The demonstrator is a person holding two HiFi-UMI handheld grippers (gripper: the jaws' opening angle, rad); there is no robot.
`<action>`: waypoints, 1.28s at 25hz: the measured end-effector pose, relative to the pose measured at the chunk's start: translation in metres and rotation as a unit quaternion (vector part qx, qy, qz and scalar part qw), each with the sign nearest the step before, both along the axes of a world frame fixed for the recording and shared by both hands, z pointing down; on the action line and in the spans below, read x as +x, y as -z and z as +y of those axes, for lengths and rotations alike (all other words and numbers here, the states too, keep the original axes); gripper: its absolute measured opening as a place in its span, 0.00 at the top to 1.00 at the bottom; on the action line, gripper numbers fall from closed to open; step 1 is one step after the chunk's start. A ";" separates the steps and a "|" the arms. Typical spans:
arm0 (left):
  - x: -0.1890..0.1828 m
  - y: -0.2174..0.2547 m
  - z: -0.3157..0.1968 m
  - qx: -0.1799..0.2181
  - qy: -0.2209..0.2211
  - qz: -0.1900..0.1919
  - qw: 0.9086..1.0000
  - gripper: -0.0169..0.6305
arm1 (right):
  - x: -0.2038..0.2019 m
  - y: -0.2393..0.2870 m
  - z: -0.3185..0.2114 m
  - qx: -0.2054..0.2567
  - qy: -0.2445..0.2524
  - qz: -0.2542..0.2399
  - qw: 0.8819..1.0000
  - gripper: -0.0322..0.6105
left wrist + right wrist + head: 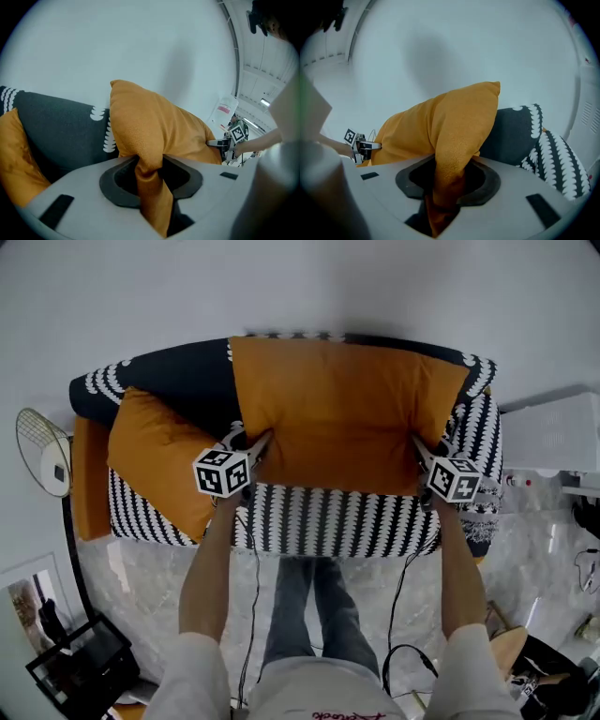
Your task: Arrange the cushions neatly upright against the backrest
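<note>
Fabric at the two near corners of the large orange cushion (342,409) is what each tool holds. The left gripper (253,448) has its jaws closed on a bunched fold of the left corner, which its own view shows squeezed between the pads (150,176); the right gripper (424,454) pinches the right corner the same way (446,183).

The cushion's long axis runs side to side along the sofa, parallel to the dark patterned backrest (187,376). That backrest lies straight beyond the cushion, away from the person. The cushion's far edge reaches the backrest top, while its near edge hangs over the striped seat (328,521); whether it touches the seat I cannot tell.

Both grippers sit at opposite ends of that near edge, about equally far from the backrest, so neither leads. The likely next move is an even push of both corners away from the person and downward.

A smaller orange cushion (155,460) lies tilted at the sofa's left end, nearer the left gripper.
</note>
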State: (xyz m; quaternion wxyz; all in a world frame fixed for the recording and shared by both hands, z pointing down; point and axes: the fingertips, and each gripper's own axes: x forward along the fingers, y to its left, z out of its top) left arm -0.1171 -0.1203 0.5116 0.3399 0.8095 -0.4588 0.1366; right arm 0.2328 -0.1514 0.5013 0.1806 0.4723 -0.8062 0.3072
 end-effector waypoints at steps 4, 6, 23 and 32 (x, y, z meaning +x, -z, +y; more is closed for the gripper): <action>-0.011 -0.001 -0.024 0.008 0.016 0.005 1.000 0.75 | -0.012 0.004 -0.033 0.012 0.012 0.005 1.000 0.71; -0.013 -0.011 -0.029 0.000 0.020 0.006 1.000 0.75 | -0.014 -0.004 -0.041 0.006 0.014 0.008 1.000 0.71; -0.014 -0.139 -0.044 -0.075 -0.005 -0.092 0.993 0.56 | 0.002 -0.132 -0.063 -0.046 0.019 0.102 0.994 0.51; -0.024 -0.154 -0.040 -0.077 0.016 -0.095 0.992 0.47 | 0.015 -0.141 -0.057 -0.028 -0.008 0.104 0.994 0.41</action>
